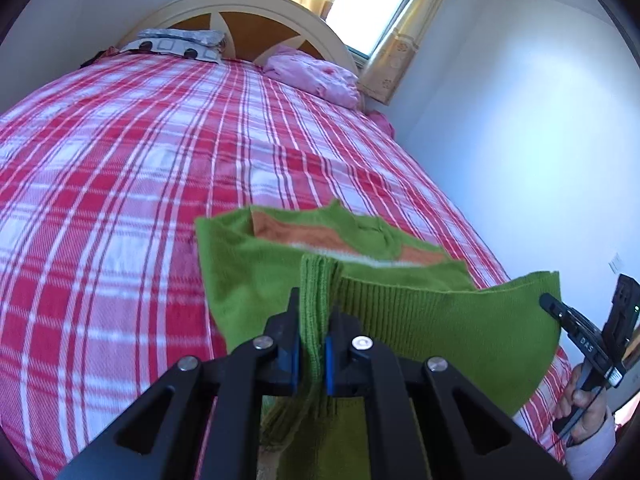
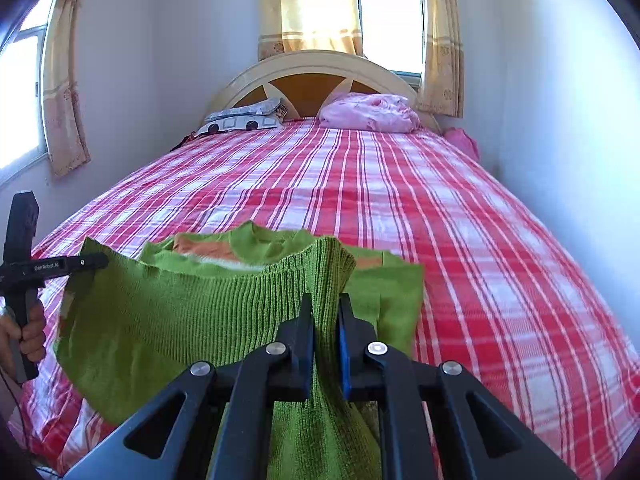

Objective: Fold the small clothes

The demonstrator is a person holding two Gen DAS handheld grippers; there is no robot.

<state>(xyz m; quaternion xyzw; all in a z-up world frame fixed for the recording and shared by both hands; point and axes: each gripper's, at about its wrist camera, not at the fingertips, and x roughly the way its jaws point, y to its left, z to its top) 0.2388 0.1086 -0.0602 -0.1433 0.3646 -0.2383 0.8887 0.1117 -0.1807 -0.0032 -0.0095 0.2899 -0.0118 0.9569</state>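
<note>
Green knitted sweater [image 2: 168, 320], ribbed hem clamped at one corner in the closed left tool [image 1: 314, 316] and at the other in the closed right tool [image 2: 326, 312], held over the red-checked bed [image 2: 460, 208].

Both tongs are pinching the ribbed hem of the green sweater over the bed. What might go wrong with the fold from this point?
1. The left tongs and right tongs each grip only a bunched bit of the green sweater; the knit may slip out.
2. The hem sags between them, so the fold line may land crooked.
3. The sweater's far part lies rumpled on the plaid bedsheet; creases could get trapped underneath.
</note>
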